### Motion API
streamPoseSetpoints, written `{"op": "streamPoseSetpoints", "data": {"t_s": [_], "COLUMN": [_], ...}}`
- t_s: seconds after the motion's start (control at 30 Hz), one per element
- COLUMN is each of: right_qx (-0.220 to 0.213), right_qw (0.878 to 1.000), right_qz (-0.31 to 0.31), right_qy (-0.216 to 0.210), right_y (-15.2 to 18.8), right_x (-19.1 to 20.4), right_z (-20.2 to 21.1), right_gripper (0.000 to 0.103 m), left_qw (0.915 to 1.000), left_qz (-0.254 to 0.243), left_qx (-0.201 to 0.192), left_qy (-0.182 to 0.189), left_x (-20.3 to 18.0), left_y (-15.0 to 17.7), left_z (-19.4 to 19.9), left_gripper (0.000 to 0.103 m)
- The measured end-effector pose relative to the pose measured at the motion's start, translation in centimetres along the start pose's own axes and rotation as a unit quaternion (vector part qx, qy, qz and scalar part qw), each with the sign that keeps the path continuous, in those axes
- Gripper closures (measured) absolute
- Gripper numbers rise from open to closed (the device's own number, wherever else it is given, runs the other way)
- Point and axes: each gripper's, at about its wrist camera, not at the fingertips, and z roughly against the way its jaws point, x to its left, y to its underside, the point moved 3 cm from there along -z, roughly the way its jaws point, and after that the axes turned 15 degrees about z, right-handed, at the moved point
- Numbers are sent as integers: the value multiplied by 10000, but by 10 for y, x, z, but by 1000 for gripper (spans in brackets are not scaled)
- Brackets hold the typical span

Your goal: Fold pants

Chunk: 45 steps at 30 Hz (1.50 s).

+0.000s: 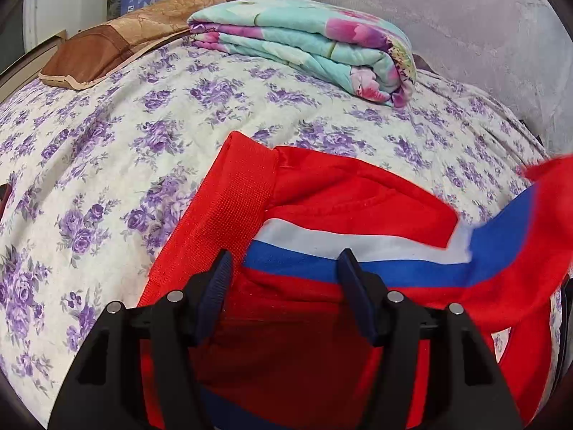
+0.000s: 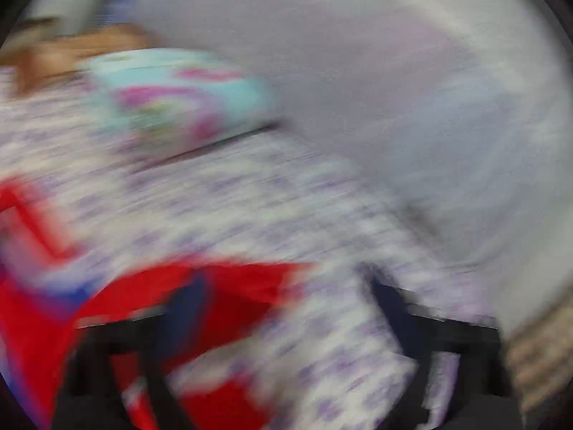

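Note:
Red pants [image 1: 322, 197] with a white and blue side stripe lie on the flowered bed sheet [image 1: 125, 143], their ribbed waistband toward the left. At the right edge a blurred part of the pants [image 1: 519, 236] rises off the bed. My left gripper [image 1: 286, 276] hovers low over the striped part; its jaws stand apart and the pads press on nothing. The right wrist view is heavily smeared. There my right gripper [image 2: 286, 304] shows wide open, with red pants cloth [image 2: 232, 286] by its left finger and bed sheet [image 2: 340, 340] between the jaws.
A folded teal and pink floral quilt [image 1: 304, 43] lies at the far side of the bed, with a brown pillow [image 1: 107, 46] to its left. A grey wall [image 1: 447, 18] stands behind. The quilt [image 2: 179, 93] also shows blurred in the right wrist view.

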Motion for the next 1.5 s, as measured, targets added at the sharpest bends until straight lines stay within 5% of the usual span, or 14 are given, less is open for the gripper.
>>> {"op": "streamPoseSetpoints", "data": {"t_s": [0.27, 0.33, 0.5, 0.57, 0.63, 0.67, 0.87, 0.97, 1.03, 1.07, 1.1, 1.13, 1.23, 1.5], "right_qx": [1006, 1135, 752, 568, 712, 791, 622, 570, 612, 743, 898, 1040, 1340, 2128], "right_qw": [9767, 9475, 8639, 8501, 8553, 8536, 9173, 9290, 9384, 9456, 9514, 9592, 9655, 9083], "right_qz": [-1246, -2041, -3250, -3249, -3090, -3066, -2980, -2886, -2635, -2397, -2117, -1831, -1612, -2980], "right_qy": [-1432, -2186, -3774, -4105, -4098, -4137, -2568, -2247, -2150, -2071, -2047, -1888, -1542, -2021], "right_y": [80, 114, 139, 124, 109, 105, 105, 97, 74, 64, 56, 49, 65, 227], "right_x": [15, 18, 42, 59, 75, 80, 15, -21, -26, -21, -14, -4, -1, -27], "right_z": [-96, -116, -138, -139, -140, -140, -52, -8, 8, 7, 3, -4, -19, -28], "right_gripper": [12, 23, 24, 24, 54, 97, 99, 99, 95, 71, 20, 6, 4, 4], "left_qw": [9993, 9993, 9989, 9989, 9990, 9989, 9985, 9985, 9986, 9986, 9985, 9984, 9982, 9979], "left_qz": [183, 144, 215, 204, 198, 201, 236, 186, 166, 179, 191, 202, 230, 221], "left_qx": [-18, -39, -58, -65, -73, -70, -67, -68, -63, -55, -53, -57, -62, -35], "left_qy": [330, 332, 423, 409, 403, 414, 492, 514, 502, 494, 505, 516, 559, 601], "left_x": [5, 3, 4, 4, 4, 4, 4, 2, 2, 2, 2, 3, 5, 4], "left_y": [-1, 0, 0, 0, -1, -1, -1, 0, 1, 0, 0, 0, 1, 1], "left_z": [-1, -1, -1, -2, -2, -2, -1, 0, -1, -2, -2, -2, 0, -1], "left_gripper": [38, 37, 36, 36, 36, 36, 36, 35, 34, 34, 34, 34, 34, 32]}}
